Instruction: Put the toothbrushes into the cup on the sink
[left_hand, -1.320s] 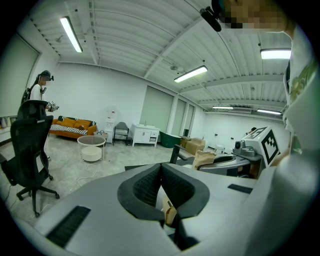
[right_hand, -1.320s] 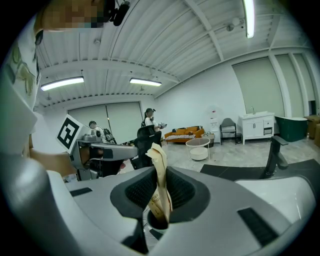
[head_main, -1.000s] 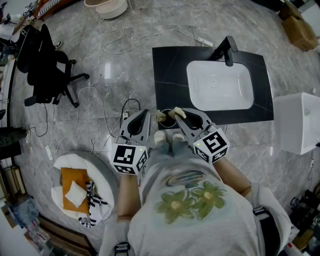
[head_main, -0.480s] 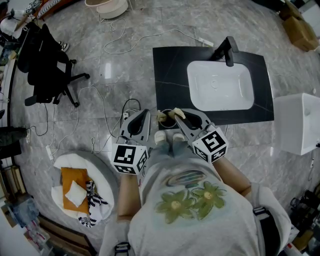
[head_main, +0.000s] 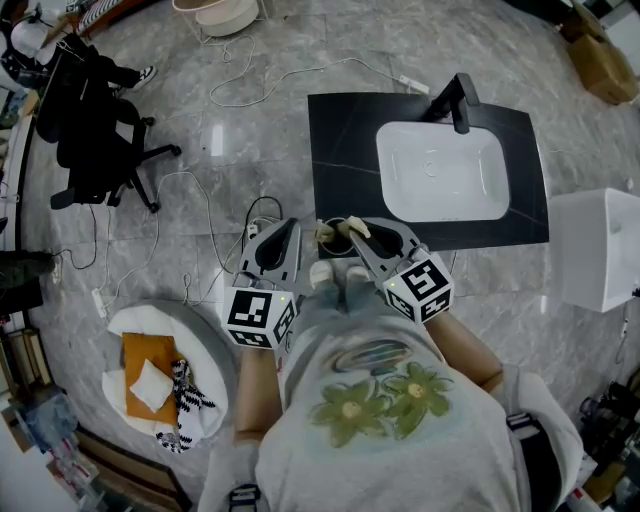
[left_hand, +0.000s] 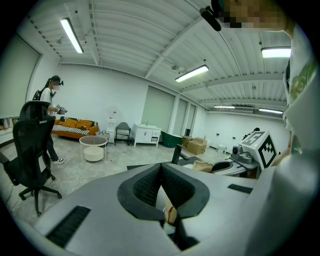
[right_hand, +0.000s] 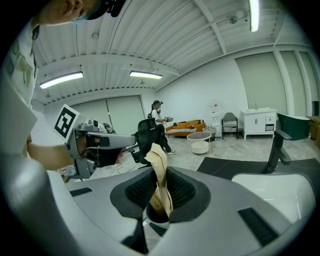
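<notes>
Head view, upper left: office chair (head_main: 95, 140) on the grey floor. Centre: left gripper (head_main: 288, 228), jaws fully together, nothing pinched, tips near the cup's left side. Cup (head_main: 338, 243) sits at the lower-left corner of the black counter (head_main: 345, 150), with a beige piece (head_main: 322, 232) at its left rim. Right gripper (head_main: 356, 242) is clamped on a toothbrush (right_hand: 158, 165) — beige, upright between the pads, lower end at the cup mouth; can't tell if it's inside. White sink (head_main: 440, 175) with black faucet (head_main: 455, 100) upper right — apart from the cup.
</notes>
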